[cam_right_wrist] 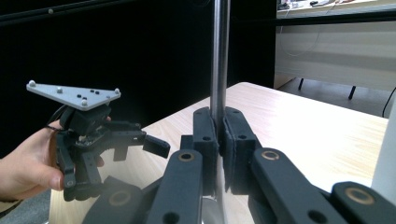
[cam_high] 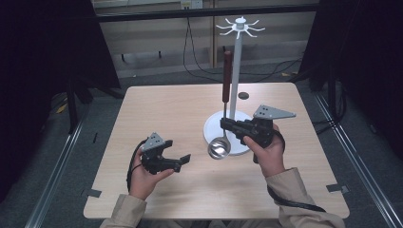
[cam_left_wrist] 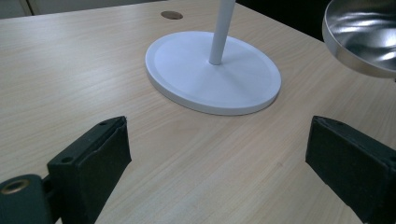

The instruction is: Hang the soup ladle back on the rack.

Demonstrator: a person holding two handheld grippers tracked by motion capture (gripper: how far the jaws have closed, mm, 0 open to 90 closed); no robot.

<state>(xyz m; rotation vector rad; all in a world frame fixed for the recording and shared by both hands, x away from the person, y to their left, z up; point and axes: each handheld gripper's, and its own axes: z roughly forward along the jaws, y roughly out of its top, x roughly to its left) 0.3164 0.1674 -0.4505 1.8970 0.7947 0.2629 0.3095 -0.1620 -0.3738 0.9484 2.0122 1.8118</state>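
Between the jaws of the right gripper (cam_high: 227,124) the ladle (cam_high: 223,111) stands upright, pinched at its metal shaft, bowl below and dark handle above them. The left gripper (cam_high: 183,160) waits spread and empty. Next, I judge, the handle end must rise to the hooks of the white stand (cam_high: 237,71).

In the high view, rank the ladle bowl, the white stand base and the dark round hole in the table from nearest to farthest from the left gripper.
1. Ladle bowl: just to the right of the left gripper, hanging low over the table.
2. White stand base: behind the bowl, farther to the right.
3. Dark round hole: near the table's far edge, beyond the stand.
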